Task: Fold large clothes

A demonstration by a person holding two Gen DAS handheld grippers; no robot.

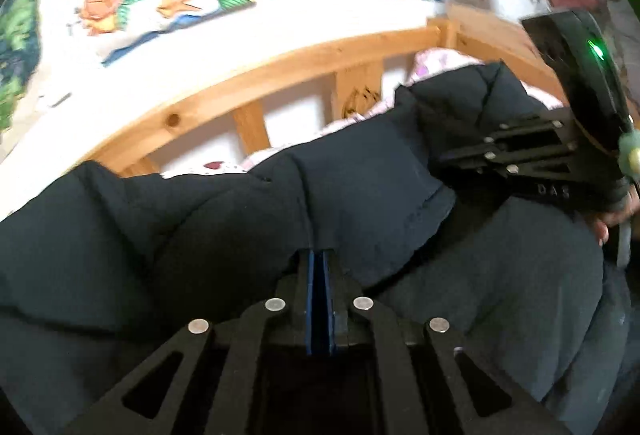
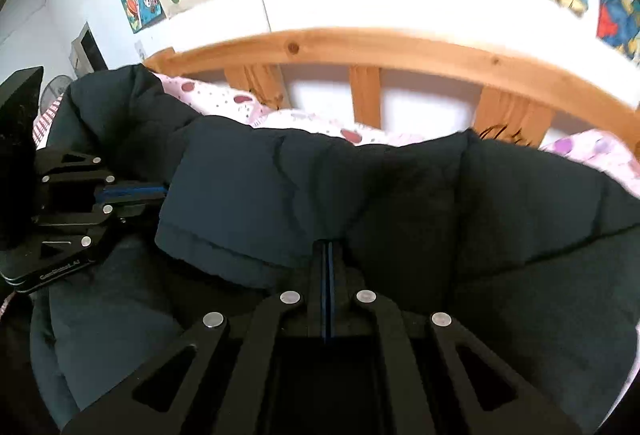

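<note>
On bed with pink sheet [image 2: 224, 97], dark padded jacket [image 1: 224, 219] lifted; left gripper [image 1: 319, 255] and right gripper [image 2: 329, 247] both pinch its edge, likely carrying fold across.

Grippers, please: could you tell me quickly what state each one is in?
Left gripper: jaws closed on the dark puffer jacket.
Right gripper: jaws closed on the same jacket.

one dark jacket [image 1: 224, 219], two hand-held grippers [image 1: 319, 255]
</note>
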